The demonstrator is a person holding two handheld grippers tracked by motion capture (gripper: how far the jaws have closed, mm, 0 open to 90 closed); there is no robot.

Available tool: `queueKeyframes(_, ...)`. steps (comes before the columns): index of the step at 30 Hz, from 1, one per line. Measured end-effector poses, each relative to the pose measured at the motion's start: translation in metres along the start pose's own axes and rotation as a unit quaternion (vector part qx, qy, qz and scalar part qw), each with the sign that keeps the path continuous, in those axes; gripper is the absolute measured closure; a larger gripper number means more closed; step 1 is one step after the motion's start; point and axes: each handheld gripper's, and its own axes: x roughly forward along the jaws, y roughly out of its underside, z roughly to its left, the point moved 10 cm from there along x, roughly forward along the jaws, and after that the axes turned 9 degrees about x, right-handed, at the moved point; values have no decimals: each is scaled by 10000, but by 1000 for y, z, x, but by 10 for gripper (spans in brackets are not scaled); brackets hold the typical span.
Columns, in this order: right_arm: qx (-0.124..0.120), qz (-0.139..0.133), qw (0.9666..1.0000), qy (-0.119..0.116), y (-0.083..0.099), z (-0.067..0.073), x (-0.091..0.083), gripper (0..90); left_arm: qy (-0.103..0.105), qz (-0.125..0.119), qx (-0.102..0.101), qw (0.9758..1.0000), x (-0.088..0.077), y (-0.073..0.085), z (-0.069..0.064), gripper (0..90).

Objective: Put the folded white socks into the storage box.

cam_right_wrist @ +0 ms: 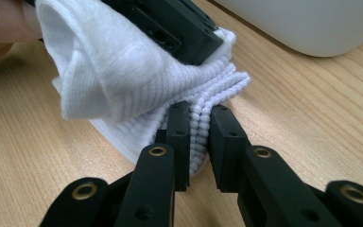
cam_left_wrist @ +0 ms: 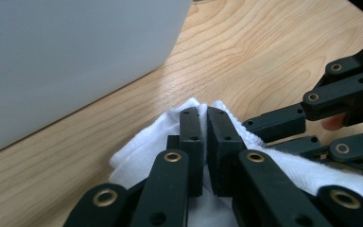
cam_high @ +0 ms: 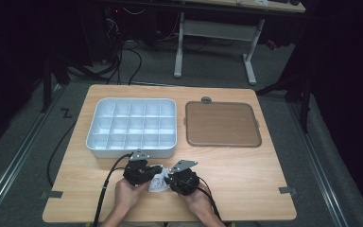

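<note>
Most of the small white ribbed knit sock [cam_high: 158, 182] is hard to read from the high view, because the two black grippers and the person's hands crowd over it near the front edge of the light wooden table [cam_high: 246, 179]; just a pale bunch shows between them. In the left gripper view the sock's far end runs under the jaws and off the bottom edge, so its full shape cannot be told. The right gripper view cuts off a fingertip at the upper left corner, and the sock's opening folds over itself there.

The left gripper [cam_left_wrist: 204, 142] has its jaws pressed nearly together, pinching a thin layer of the sock's fabric. The right gripper [cam_right_wrist: 199, 142] nips the ribbed cuff between its jaws, the knit ridges bulging up in the narrow gap. The sock is bunched between the two grippers, its lower folds touching the table.

Just beyond the grippers stands a white plastic tray divided into many square compartments [cam_high: 131, 126]; every compartment that shows looks bare, though the near row is partly masked by the tray's front wall. To its right, apart from it, lies a flat brown rectangular tray with rounded corners [cam_high: 222, 124], with nothing on it. A small grey round tab [cam_high: 206, 100] sits at that tray's far edge, too small to make out.
</note>
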Motion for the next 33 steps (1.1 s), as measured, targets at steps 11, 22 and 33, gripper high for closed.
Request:
queueKeyframes(11, 215, 20, 9997, -105, 0, -2, -4, 676, 48, -136, -250, 9996, -5, -10, -4, 751)
queueKeyframes(22, 319, -253, 9991, -152, -8, -2, -20, 690, 135, -345, -61, 9993, -17, -18, -12, 587)
queueKeyframes(33, 300, -381, 9987, -152, -10, -3, -33, 768, 213, -507, -19, 9985, -29, -30, -16, 569)
